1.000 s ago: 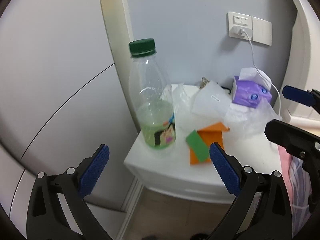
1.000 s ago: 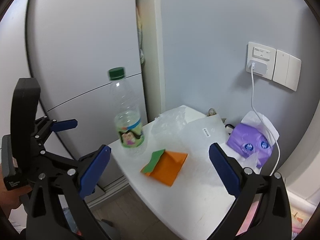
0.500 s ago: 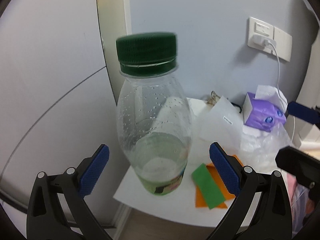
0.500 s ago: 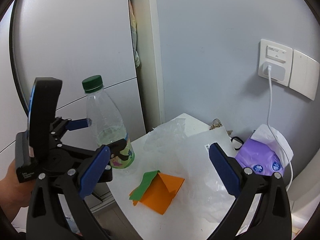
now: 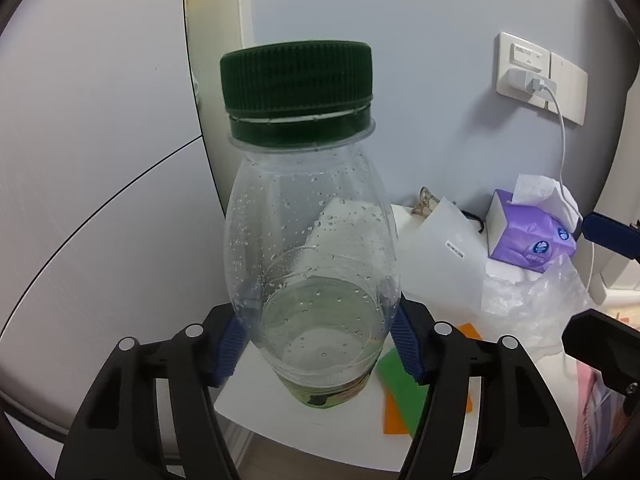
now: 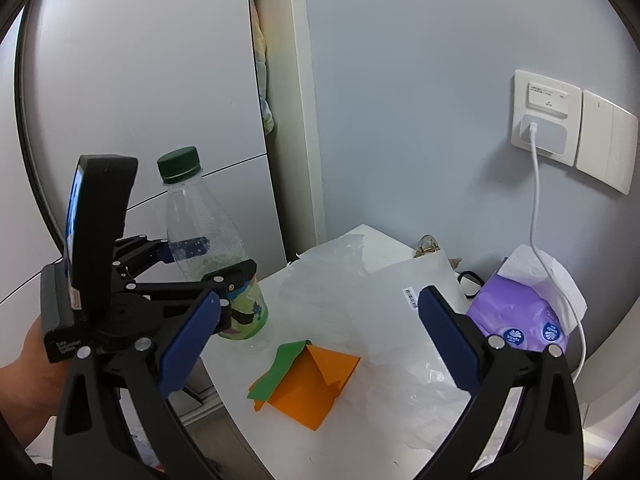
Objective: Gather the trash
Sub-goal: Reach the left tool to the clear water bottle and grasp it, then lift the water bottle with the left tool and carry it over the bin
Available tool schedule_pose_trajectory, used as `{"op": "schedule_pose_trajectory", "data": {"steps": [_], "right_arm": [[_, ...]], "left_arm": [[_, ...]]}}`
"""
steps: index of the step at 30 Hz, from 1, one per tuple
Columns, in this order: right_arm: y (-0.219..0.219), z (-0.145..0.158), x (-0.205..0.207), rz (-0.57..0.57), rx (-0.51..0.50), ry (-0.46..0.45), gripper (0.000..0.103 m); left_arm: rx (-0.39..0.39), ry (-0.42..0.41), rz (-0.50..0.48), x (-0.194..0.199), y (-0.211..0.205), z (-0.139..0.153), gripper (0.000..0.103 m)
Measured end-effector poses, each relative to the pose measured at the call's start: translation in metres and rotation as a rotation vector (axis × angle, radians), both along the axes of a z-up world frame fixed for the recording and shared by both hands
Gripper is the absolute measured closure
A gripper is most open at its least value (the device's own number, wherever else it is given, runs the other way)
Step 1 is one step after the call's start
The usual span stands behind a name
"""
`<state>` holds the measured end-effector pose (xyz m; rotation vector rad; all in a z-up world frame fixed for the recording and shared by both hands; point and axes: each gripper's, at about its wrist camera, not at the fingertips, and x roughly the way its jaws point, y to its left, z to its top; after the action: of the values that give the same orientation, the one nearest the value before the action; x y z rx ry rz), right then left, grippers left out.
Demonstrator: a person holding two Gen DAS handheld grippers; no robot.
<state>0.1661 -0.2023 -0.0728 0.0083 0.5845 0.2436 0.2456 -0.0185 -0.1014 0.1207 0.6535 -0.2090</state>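
A clear plastic bottle [image 5: 312, 264] with a green cap and a little liquid stands upright at the left corner of a white bedside table [image 6: 400, 420]. My left gripper [image 5: 318, 344] is shut on the bottle, its blue pads pressed on both sides of the body; this also shows in the right wrist view [image 6: 208, 260]. Folded orange and green paper [image 6: 308, 376] lies on the table in front of the bottle. My right gripper [image 6: 320, 344] is open and empty, above the paper.
Crumpled clear plastic wrap [image 6: 404, 328] and a white sheet lie across the table. A purple tissue pack [image 6: 524, 320] sits at the back right under a wall socket with a white charging cable [image 6: 536, 200]. A grey wardrobe door [image 6: 140, 100] stands to the left.
My left gripper moved forward to the bottle and closed on it. My right gripper came closer to the table over the orange paper, still open.
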Motion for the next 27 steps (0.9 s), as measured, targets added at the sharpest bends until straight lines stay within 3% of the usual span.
{"op": "schedule_pose_trajectory", "data": {"steps": [13, 20, 27], "right_arm": [[0.014, 0.029, -0.031, 0.021, 0.021, -0.04, 0.006], [0.045, 0.044, -0.065, 0.078, 0.037, -0.056, 0.006], [0.082, 0.039, -0.104, 0.145, 0.053, -0.031, 0.006]], "left_arm": [[0.026, -0.054, 0.006, -0.046, 0.011, 0.036, 0.042], [0.032, -0.057, 0.062, -0.098, 0.047, 0.05, 0.042], [0.024, -0.016, 0.139, -0.163, 0.094, 0.04, 0.042]]}}
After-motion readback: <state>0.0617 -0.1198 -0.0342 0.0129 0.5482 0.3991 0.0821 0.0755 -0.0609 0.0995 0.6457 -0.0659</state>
